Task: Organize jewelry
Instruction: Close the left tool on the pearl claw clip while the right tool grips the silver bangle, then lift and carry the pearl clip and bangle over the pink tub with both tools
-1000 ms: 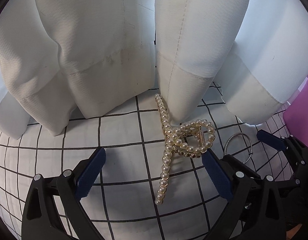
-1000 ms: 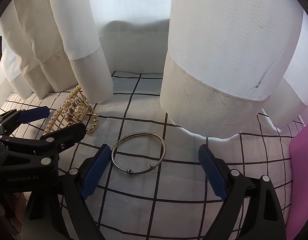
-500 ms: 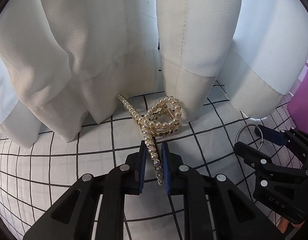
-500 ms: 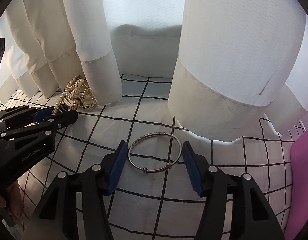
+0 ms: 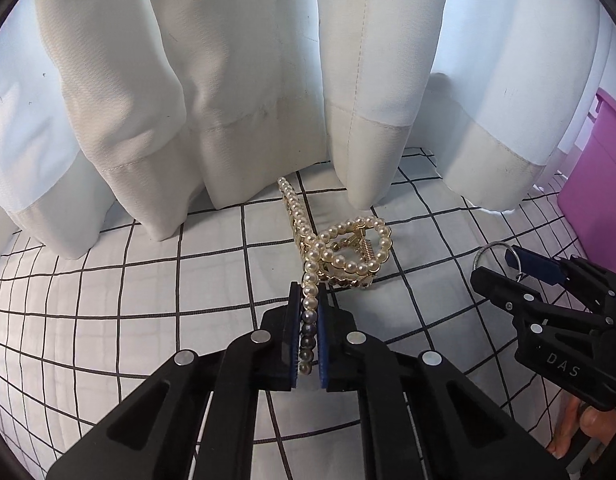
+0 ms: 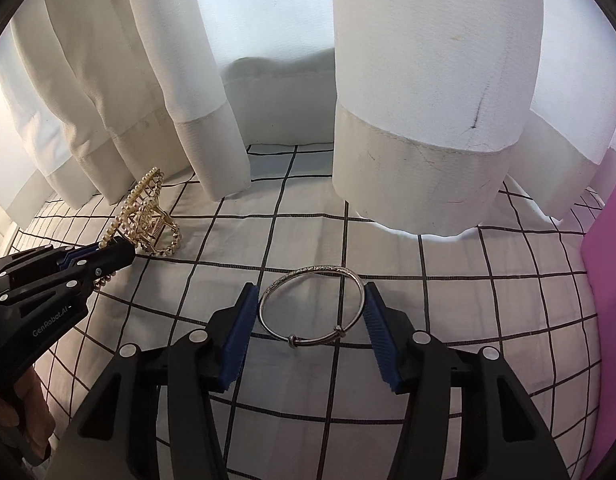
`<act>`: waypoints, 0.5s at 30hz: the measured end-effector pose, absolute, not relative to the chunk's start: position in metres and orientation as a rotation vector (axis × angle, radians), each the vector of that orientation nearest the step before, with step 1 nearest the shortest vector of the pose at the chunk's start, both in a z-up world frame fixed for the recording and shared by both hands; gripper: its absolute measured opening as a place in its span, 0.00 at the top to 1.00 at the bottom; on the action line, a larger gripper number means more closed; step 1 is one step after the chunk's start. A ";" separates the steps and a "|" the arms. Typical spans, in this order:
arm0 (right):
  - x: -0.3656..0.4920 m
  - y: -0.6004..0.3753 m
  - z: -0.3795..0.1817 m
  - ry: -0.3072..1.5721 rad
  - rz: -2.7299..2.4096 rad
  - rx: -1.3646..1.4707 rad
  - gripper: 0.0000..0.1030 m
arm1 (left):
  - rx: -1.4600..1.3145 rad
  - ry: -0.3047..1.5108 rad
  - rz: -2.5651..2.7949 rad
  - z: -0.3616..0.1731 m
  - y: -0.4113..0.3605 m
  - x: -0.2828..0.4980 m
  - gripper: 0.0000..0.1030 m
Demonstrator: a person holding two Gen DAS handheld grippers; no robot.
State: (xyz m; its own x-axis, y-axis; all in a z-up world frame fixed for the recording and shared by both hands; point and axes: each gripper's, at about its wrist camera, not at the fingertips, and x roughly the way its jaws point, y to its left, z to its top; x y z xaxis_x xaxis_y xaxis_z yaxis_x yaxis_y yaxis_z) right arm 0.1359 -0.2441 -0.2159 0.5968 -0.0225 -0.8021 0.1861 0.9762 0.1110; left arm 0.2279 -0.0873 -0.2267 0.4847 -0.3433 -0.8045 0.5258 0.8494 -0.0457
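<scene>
Gripping with both black two-finger grippers over a white bedsheet [image 6: 447,264] printed with a black grid, under hanging white curtain folds [image 5: 236,80], beside a pink plastic bin [image 5: 595,184] at the far right. Clamping, with the left gripper [image 5: 308,312], one arm of a gold hair claw clip studded with pearls [image 5: 339,248], blue pads pressed nearly together on the pearl row, clip body resting on the sheet just ahead of the tips. Bracketing, with the right gripper [image 6: 308,312], a thin silver bangle bracelet [image 6: 311,308], jaws spread about as wide as the ring, both pads touching or nearly touching its outer edge; cannot tell whether firmly pinched yet, bangle looking tilted with its far edge raised. Judging progress as early: both pieces seized or about to be seized, neither lifted clear nor carried anywhere. Remaining, as far as shown: securing the bangle, raising both items, moving them toward a storage spot, probably the pink bin, and releasing them there. Seeing no other jewelry in either view.
</scene>
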 end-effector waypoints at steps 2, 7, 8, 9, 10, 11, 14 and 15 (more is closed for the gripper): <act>0.129 -0.242 -0.213 0.919 -0.122 0.191 0.49 | 0.207 0.926 -0.537 -0.225 -0.077 0.223 0.93; 0.124 -0.230 -0.205 0.904 -0.124 0.197 0.49 | 0.186 0.922 -0.542 -0.214 -0.060 0.206 0.93; 0.121 -0.229 -0.201 0.900 -0.126 0.199 0.49 | 0.183 0.920 -0.543 -0.212 -0.059 0.204 0.93; 0.118 -0.228 -0.199 0.896 -0.128 0.201 0.49 | 0.179 0.919 -0.543 -0.210 -0.057 0.202 0.93; 0.115 -0.228 -0.197 0.892 -0.130 0.202 0.49 | 0.176 0.917 -0.544 -0.207 -0.055 0.201 0.93; 0.111 -0.229 -0.194 0.889 -0.132 0.201 0.49 | 0.172 0.913 -0.549 -0.202 -0.053 0.193 0.93; 0.098 -0.232 -0.185 0.879 -0.143 0.193 0.49 | 0.175 0.901 -0.558 -0.195 -0.043 0.182 0.93; 0.094 -0.233 -0.183 0.876 -0.146 0.193 0.50 | 0.175 0.897 -0.561 -0.191 -0.041 0.180 0.93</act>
